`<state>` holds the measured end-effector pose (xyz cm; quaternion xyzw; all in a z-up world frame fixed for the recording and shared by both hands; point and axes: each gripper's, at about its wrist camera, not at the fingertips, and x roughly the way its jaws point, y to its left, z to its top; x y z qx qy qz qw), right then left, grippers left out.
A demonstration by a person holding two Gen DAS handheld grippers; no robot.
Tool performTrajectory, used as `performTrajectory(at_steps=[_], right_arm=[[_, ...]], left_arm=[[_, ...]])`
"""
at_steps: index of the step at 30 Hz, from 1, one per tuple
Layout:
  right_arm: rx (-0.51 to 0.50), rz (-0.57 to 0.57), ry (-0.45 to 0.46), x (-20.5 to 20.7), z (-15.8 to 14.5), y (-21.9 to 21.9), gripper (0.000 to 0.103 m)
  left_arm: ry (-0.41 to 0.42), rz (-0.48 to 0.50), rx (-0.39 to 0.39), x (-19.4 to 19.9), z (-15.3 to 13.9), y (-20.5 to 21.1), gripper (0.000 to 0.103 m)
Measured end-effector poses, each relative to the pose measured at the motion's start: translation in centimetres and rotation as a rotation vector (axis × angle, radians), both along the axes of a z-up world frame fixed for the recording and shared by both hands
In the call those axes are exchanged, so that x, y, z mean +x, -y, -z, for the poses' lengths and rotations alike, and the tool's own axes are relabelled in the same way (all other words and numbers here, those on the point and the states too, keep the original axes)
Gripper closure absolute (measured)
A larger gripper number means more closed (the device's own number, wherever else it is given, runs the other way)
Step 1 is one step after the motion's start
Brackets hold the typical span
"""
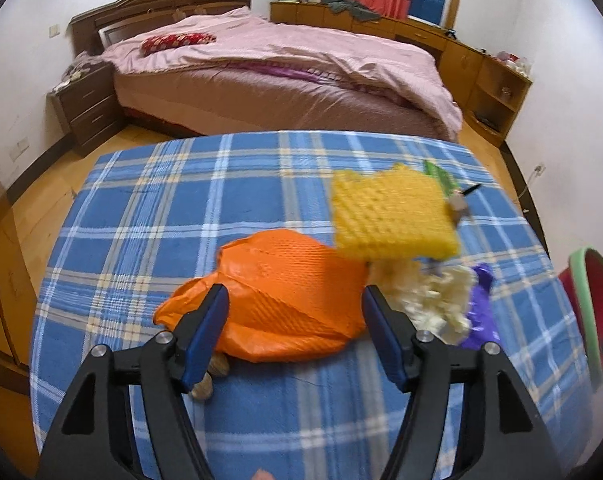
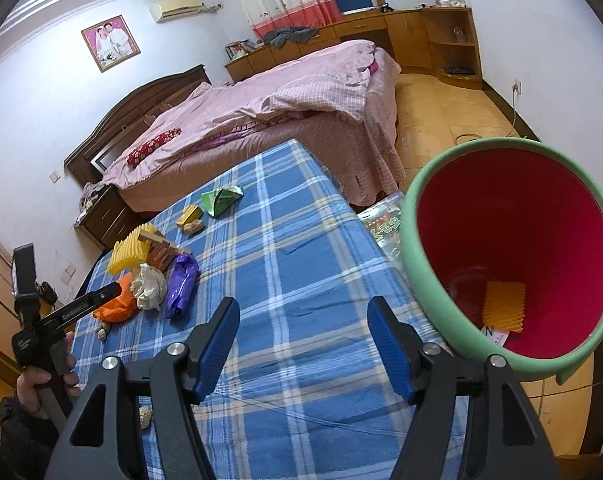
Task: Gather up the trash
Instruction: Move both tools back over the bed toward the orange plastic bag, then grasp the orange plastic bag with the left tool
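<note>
Orange plastic bag (image 1: 285,300) lying crumpled at the near end of the trash pile on the checked surface (image 1: 181,208), framed between the blue pads of the left gripper (image 1: 295,308). Standing wide, that gripper, pads not pressing on anything. Sitting just beyond the bag: a yellow ribbed foam piece (image 1: 393,216), a crumpled whitish wad (image 1: 437,296) and a purple wrapper (image 1: 481,312) (all touching or overlapping). Further off, a green packet (image 2: 221,200) and a small yellow box (image 2: 189,214) waiting near the far edge.

Right gripper (image 2: 303,340) hanging wide and empty over bare cloth, with the green-rimmed red bin (image 2: 513,248) just beside it at the surface's edge, one yellow ribbed scrap (image 2: 503,306) already inside.

Risking, from here: pinching only a thin fold of slippery plastic and losing it on the way to the bin; catching the cloth along with the bag; dragging the foam or the wad along and scattering them; knocking the nutshells (image 1: 205,384) under the left finger onto the floor.
</note>
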<state>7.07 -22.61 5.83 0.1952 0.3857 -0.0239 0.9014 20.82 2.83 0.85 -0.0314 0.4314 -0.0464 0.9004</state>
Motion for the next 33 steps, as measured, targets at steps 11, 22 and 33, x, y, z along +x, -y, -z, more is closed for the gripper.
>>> performTrajectory(at_steps=[11, 22, 33], right_arm=[[-0.017, -0.025, -0.035, 1.5, 0.7, -1.1, 0.034], [-0.017, -0.083, -0.050, 3.3, 1.3, -3.1, 0.034], [-0.027, -0.141, -0.035, 4.7, 0.8, -5.2, 0.034]], left_arm=[[-0.051, -0.020, -0.006, 1.9, 2.2, 0.3, 0.035], [-0.041, 0.012, 0.002, 1.4, 2.1, 1.6, 0.066], [0.004, 0.022, -0.079, -0.6, 0.6, 1.0, 0.092]])
